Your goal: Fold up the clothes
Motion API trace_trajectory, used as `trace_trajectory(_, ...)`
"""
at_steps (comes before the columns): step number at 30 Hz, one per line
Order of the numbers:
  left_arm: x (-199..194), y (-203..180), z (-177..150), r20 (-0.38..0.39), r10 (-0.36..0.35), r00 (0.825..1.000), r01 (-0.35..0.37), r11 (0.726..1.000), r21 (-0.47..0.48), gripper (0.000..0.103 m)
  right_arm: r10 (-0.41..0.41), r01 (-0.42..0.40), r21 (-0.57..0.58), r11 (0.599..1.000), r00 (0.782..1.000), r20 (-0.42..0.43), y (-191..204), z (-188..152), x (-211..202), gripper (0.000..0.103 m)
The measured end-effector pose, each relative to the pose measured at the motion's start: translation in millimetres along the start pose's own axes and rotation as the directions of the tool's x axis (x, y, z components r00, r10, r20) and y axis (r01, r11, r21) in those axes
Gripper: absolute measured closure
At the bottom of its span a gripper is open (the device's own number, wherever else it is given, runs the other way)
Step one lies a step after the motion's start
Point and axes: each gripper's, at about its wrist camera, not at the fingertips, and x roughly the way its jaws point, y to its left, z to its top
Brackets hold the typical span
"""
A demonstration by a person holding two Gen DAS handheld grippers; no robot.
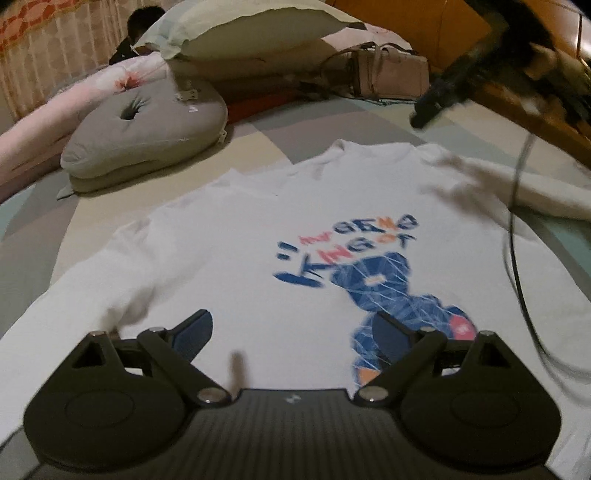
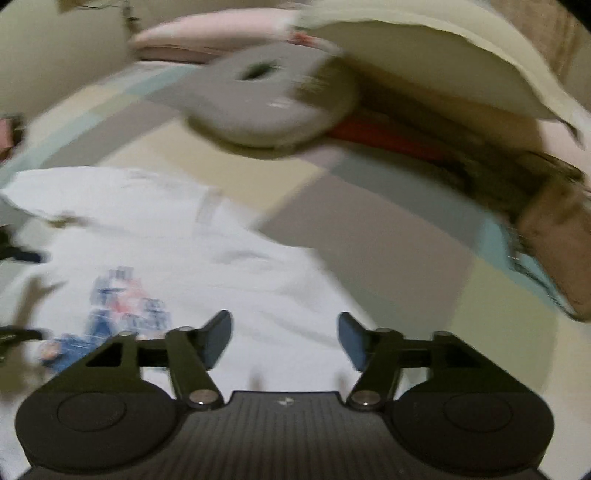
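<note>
While you hold both grippers above the bed [image 1: 258, 122], the shirt [image 1: 258, 229] lies flat on its patchwork cover, print side up, collar toward twelve o'clock in the left view. Your left gripper [image 1: 291, 334] stands with its jaws wide apart and nothing between them; its fingers [image 1: 195, 332] hang over the shirt's lower part, and the blue print [image 1: 384, 284] sits at about one o'clock from them. One sleeve [image 1: 535, 195] runs out toward two o'clock, and a dark cable [image 1: 517, 258] hangs across it. At one o'clock in that same view your right gripper shows as a dark blurred shape [image 1: 436, 99] above the bed, beyond the collar. In the right view, your right gripper [image 2: 284, 338] has its jaws well apart and empty, with white cloth [image 2: 229, 266] under and ahead of them; that view is blurred. From there the print [image 2: 122, 306] lies at nine o'clock and bare cover at three o'clock. A grey cushion [image 1: 147, 129] with a dimple rests at ten o'clock from the shirt in the left view, just beside the pillow [image 1: 251, 29], and a pink bag [image 1: 391, 74] sits at twelve o'clock, well apart from the collar.
</note>
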Motion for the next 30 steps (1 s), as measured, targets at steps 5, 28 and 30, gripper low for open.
trace_trajectory(5, 30.8, 28.0, -3.2, -0.031, 0.015, 0.999, -0.016, 0.999, -0.033, 0.010, -0.058, 0.058, -0.004, 0.998, 0.994, -0.096, 30.7, -8.1, 55.1, 0.028)
trace_trajectory(28, 67.5, 114.1, 53.0, -0.031, -0.175, 0.984, 0.143, 0.880, -0.453, 0.009, -0.100, 0.094, 0.210, 0.973, 0.995, 0.018, 89.6, -67.5, -17.1, 0.000)
trace_trajectory(30, 92.0, 127.9, 53.3, -0.055, -0.152, 0.987, 0.107, 0.870, -0.481, 0.009, -0.104, 0.096, 0.234, 0.967, 0.994, 0.022, 102.9, -83.5, -17.5, 0.000)
